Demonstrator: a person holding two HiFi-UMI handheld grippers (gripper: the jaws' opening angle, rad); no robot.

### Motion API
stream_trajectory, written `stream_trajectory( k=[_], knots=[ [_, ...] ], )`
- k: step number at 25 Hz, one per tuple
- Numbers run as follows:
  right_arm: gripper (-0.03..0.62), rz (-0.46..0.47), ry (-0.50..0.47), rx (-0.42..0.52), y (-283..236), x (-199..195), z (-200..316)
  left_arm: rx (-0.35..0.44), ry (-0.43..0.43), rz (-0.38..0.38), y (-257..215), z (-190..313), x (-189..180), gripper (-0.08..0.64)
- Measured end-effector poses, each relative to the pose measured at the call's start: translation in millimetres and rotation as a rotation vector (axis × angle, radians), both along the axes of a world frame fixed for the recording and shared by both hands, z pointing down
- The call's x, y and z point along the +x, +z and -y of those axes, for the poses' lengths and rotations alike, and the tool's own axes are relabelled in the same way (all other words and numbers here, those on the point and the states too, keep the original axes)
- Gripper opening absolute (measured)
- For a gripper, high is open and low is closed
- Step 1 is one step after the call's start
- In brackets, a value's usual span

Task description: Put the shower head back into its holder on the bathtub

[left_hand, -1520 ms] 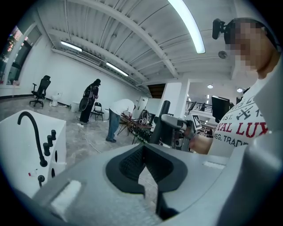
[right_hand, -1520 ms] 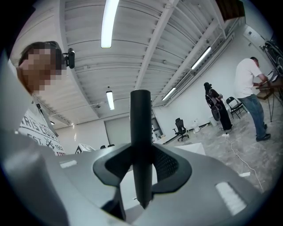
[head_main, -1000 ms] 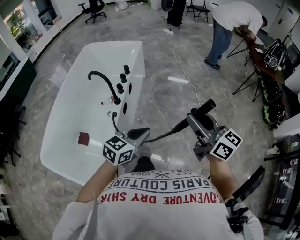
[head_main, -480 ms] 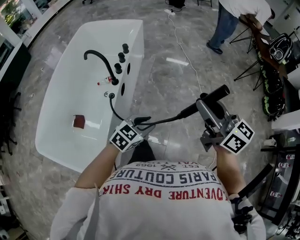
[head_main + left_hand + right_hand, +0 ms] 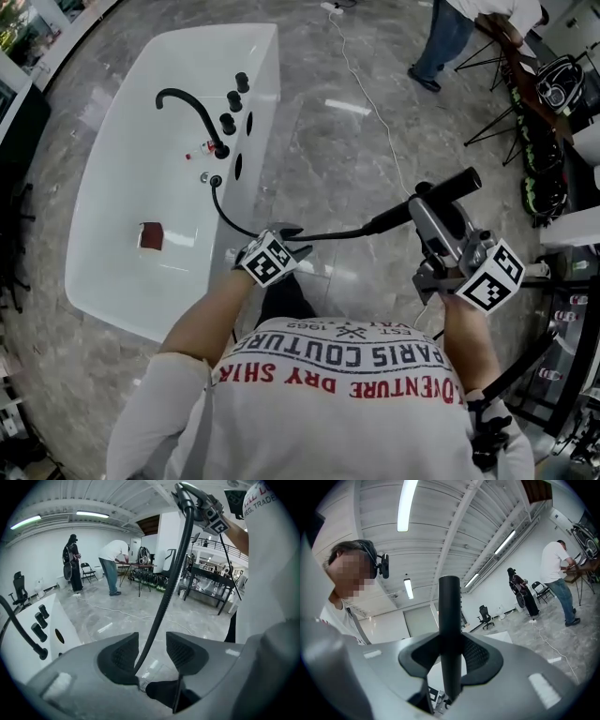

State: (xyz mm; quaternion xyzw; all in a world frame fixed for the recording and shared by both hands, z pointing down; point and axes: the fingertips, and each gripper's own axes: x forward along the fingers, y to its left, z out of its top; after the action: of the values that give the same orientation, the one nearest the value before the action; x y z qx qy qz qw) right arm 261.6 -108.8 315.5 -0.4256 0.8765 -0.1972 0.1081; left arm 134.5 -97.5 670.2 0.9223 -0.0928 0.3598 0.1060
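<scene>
Our right tool [image 5: 451,657] is clamped on the black cylindrical shower head [image 5: 450,616], which is over the grey marble floor [image 5: 356,159], well apart from the white bathtub [image 5: 272,84] at the far left. Our left tool [image 5: 150,651] has just been opening its jaws. They stand wide and grip nothing, with the black ribbed hose [image 5: 166,588] running loose between them. The hose leads to the black fittings [image 5: 230,112] on the tub's right rim; we cannot tell which one is the holder. We judge the step to be carrying the head over. We should keep the right grip firm, let slack slide through the left jaws, and line up before lowering.
</scene>
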Motion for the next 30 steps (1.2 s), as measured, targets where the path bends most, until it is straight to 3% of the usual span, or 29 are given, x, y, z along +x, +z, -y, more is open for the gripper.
stream_trajectory(
  k=[12, 15, 17, 22, 30],
  knots=[
    [0.135, -0.014, -0.008, 0.010, -8, 4, -3, -0.069, 0.004, 0.147, 78, -3, 13, 0.190],
    [0.135, -0.024, -0.001, 0.008, -7, 7, -3, -0.054, -0.010, 0.158, 85, 2, 13, 0.177],
    [0.135, -0.030, 0.011, 0.003, -4, 11, -3, -0.054, -0.023, 0.161, 89, 4, 11, 0.097],
    [0.135, -0.023, 0.031, -0.018, 5, 17, -3, -0.100, -0.041, 0.146, 94, 1, 3, 0.089],
    [0.135, -0.009, 0.070, -0.027, 13, 26, -4, -0.069, 0.020, 0.166, 91, -8, -8, 0.057]
  ],
)
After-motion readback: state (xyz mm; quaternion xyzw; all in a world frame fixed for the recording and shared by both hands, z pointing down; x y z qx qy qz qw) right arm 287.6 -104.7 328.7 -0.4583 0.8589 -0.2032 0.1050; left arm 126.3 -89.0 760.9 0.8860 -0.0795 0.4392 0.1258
